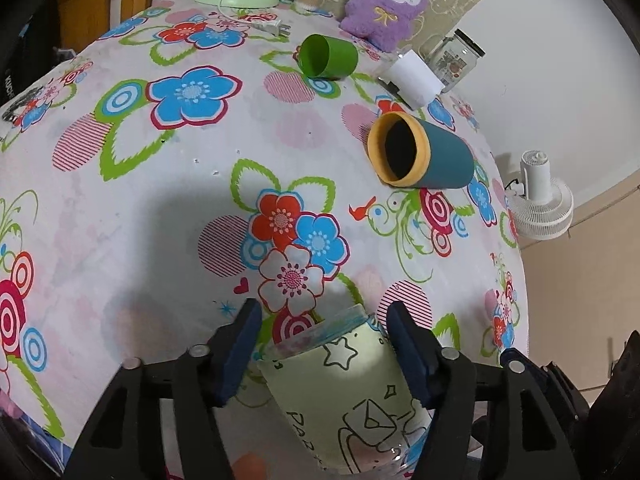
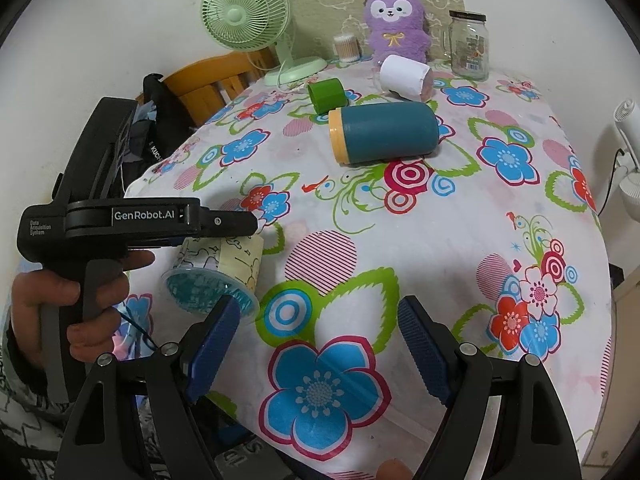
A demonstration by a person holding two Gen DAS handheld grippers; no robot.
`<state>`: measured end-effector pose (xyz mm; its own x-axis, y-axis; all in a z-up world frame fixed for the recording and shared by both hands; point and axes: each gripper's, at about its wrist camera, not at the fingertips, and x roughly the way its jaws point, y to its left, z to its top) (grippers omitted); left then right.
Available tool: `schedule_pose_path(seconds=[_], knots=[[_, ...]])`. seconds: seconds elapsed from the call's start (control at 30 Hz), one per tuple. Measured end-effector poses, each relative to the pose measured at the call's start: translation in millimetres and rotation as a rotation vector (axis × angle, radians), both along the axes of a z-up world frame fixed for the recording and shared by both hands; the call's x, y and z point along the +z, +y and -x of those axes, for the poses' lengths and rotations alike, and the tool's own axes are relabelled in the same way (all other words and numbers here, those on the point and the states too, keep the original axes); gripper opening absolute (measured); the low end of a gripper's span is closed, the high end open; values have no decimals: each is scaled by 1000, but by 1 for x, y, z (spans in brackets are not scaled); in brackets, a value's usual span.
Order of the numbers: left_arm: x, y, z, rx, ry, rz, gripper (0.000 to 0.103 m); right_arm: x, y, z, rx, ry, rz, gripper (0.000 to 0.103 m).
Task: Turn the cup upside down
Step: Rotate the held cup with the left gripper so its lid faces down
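Pale green printed cup [image 1: 352, 392], teal-bottomed; tilted, held above the floral tablecloth [image 1: 160, 200].

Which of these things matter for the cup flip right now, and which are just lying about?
In the job:
- printed cup, held in the left hand-held gripper
- right hand-held gripper, open and holding nothing

Lying about:
- teal cup, on its side
- green cup, on its side
- white cup, on its side
- glass jar
- purple plush toy
- green fan

The left gripper [image 2: 240, 236] carries "GenRobot.AI" on its side — with "Data Acquisition System" in small print nearby. The cup [image 1: 352, 392] shows the letters "PAR". The jar's [image 2: 469, 45] label is unreadable.
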<state>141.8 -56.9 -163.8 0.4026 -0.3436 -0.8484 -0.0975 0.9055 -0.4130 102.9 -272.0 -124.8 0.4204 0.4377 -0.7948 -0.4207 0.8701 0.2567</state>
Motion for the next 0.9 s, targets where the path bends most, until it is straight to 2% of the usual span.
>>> schedule_pose_path(seconds=[0.27, 0.33, 0.4, 0.5, 0.6, 0.7, 0.73, 0.77, 0.83, 0.9], knots=[[7, 3, 3, 3, -13, 0, 56, 0, -1, 0, 2, -2, -3, 83], [14, 7, 4, 15, -42, -5, 52, 0, -1, 0, 2, -3, -4, 83], [25, 9, 7, 25, -93, -30, 40, 0, 0, 0, 2, -2, -5, 83], [38, 11, 9, 36, -156, -74, 38, 0, 1, 0, 4, -2, -6, 83], [41, 13, 9, 32, -166, -85, 39, 0, 3, 1, 7, -2, -6, 83], [36, 12, 10, 29, -139, -61, 45, 0, 5, 1, 10, -2, -3, 83], [33, 13, 11, 36, -127, -46, 55, 0, 5, 1, 11, -1, -2, 83], [31, 15, 13, 44, -114, -29, 73, -1, 6, 0, 12, 0, 0, 83], [27, 17, 17, 68, -99, 10, 88, -3, 6, 0, 12, 4, 0, 83], [26, 18, 20, 82, -89, 36, 90, -5, 5, -2, 10, 9, 0, 83]])
